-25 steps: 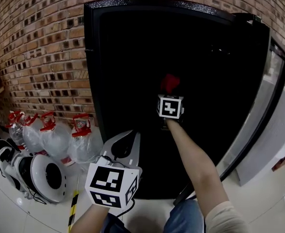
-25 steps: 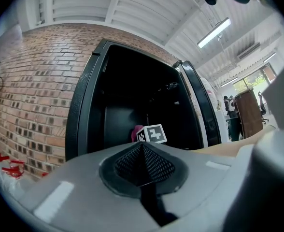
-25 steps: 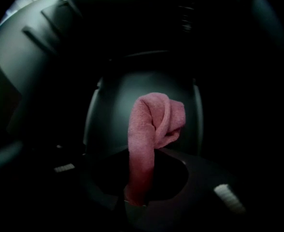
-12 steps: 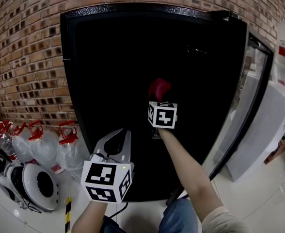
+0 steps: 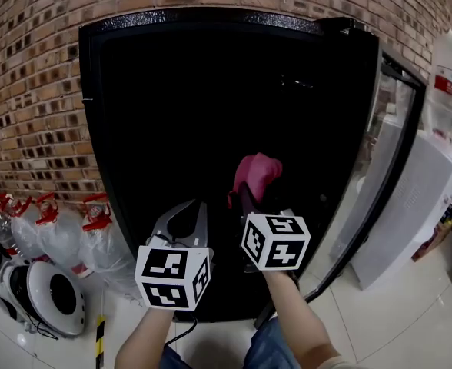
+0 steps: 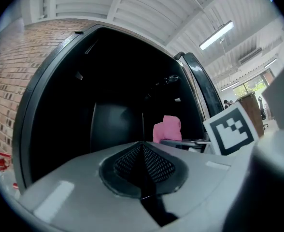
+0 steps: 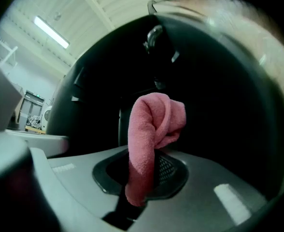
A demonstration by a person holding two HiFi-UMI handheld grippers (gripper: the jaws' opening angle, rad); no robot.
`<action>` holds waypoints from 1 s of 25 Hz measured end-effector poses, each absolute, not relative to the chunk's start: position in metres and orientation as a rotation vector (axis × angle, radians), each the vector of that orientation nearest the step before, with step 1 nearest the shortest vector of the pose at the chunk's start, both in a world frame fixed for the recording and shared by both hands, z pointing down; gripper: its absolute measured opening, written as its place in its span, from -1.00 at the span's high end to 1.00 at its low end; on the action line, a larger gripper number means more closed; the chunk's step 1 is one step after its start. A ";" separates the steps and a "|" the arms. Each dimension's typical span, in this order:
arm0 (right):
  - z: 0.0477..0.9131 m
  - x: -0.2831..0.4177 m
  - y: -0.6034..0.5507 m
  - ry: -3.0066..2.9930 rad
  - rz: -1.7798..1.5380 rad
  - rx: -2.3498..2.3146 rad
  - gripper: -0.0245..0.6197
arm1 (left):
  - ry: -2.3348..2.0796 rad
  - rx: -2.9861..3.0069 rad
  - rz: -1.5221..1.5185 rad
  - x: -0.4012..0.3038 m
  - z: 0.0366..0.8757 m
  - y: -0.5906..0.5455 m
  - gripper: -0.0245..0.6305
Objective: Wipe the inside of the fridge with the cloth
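Note:
The black fridge [image 5: 211,91] stands open against a brick wall, its inside dark. My right gripper [image 5: 245,194] is shut on a pink cloth [image 5: 257,174], which bunches up above the jaws at the fridge opening. In the right gripper view the cloth [image 7: 149,139] runs down between the closed jaws. My left gripper [image 5: 186,217] hangs just left of it, jaws together and empty. From the left gripper view the cloth [image 6: 167,128] shows to the right, in front of the dark interior.
The fridge door [image 5: 380,160] swings open at the right, beside a white cabinet [image 5: 426,198]. Several plastic water jugs with red caps [image 5: 80,221] sit on the tiled floor at the left, next to a round white appliance [image 5: 41,294].
My right gripper has pulled back from deep in the fridge toward me, bringing the cloth to the opening. The view has shifted right.

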State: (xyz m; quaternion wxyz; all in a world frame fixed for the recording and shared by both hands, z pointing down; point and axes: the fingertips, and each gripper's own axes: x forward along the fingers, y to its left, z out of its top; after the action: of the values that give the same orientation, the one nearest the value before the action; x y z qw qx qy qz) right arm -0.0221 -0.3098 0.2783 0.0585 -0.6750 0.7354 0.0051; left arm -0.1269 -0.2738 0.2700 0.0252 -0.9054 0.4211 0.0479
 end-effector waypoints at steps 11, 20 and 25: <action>0.270 -0.078 -0.267 2.463 0.141 -1.793 0.75 | 1.384 -2.789 0.120 -0.134 0.284 -0.262 0.88; 0.303 -0.186 -0.285 2.738 0.055 -1.439 0.75 | 1.653 -2.588 0.112 -0.226 0.296 -0.257 0.88; 0.323 -0.216 -0.298 2.807 -0.010 -1.385 0.75 | 1.692 -2.574 0.112 -0.240 0.300 -0.255 0.88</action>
State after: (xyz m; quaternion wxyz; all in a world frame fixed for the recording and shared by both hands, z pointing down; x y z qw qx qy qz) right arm -0.2164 -0.2980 0.3233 0.0056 -0.4425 0.8967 -0.0031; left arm -0.2404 -0.2549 0.2997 0.0295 -0.8347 0.5488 0.0363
